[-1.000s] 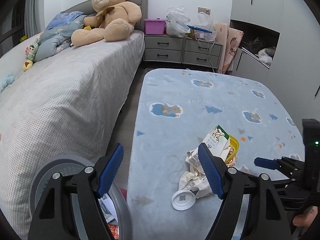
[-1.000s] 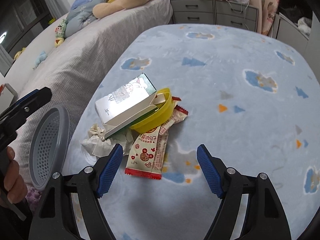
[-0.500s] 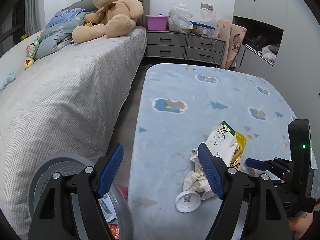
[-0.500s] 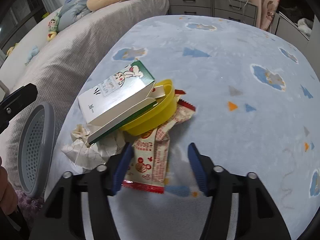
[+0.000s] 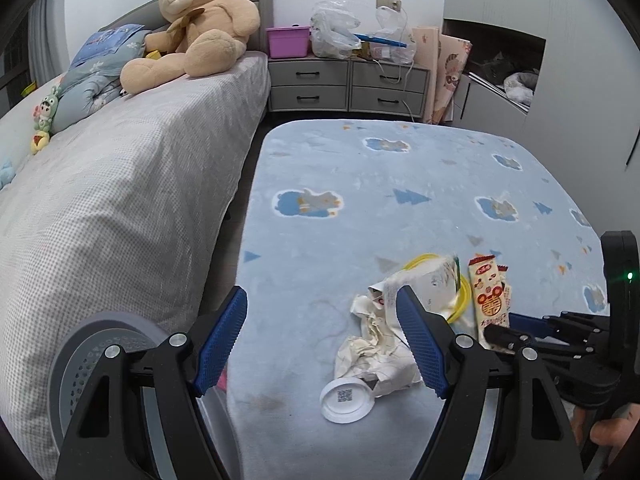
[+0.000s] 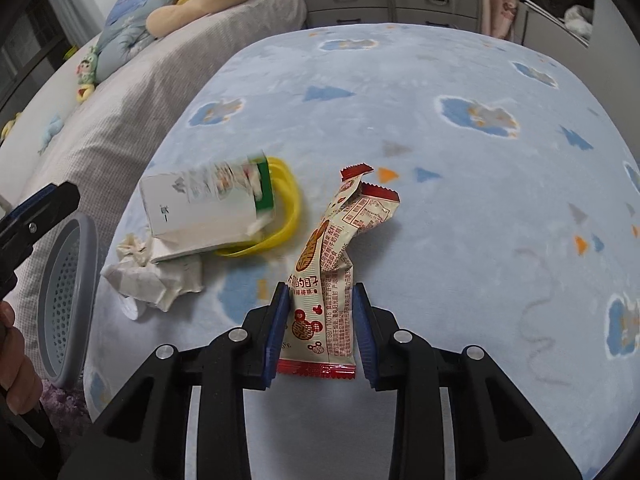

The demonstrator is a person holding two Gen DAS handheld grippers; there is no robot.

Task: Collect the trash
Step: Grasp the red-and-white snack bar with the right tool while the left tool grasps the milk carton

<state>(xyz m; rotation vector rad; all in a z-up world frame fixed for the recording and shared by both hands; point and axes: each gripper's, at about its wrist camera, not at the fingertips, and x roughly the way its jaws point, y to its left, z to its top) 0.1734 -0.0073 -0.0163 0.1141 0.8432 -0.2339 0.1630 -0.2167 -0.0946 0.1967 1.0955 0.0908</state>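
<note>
My right gripper (image 6: pixel 320 328) is shut on the snack wrappers (image 6: pixel 324 276), cream with red ends, lifted clear of the pile; they also show in the left wrist view (image 5: pixel 490 292). Left on the blue blanket are a white and green carton (image 6: pixel 204 212), blurred as it tips, a yellow ring (image 6: pixel 288 216), crumpled paper (image 6: pixel 152 276) and a white lid (image 5: pixel 346 398). My left gripper (image 5: pixel 320 340) is open and empty, above the blanket's left edge by the pile. The grey perforated trash basket (image 5: pixel 92 360) stands below it at the left.
A bed (image 5: pixel 120 168) with a grey checked cover and a teddy bear (image 5: pixel 200 20) runs along the left. Grey drawers (image 5: pixel 348 84) with bags and a pink box stand at the back. A cupboard (image 5: pixel 520 80) is at the back right.
My right gripper has closed on the snack wrappers and pulled them from under the yellow ring. The carton has tipped over and the pile has shifted. My left gripper stays open.
</note>
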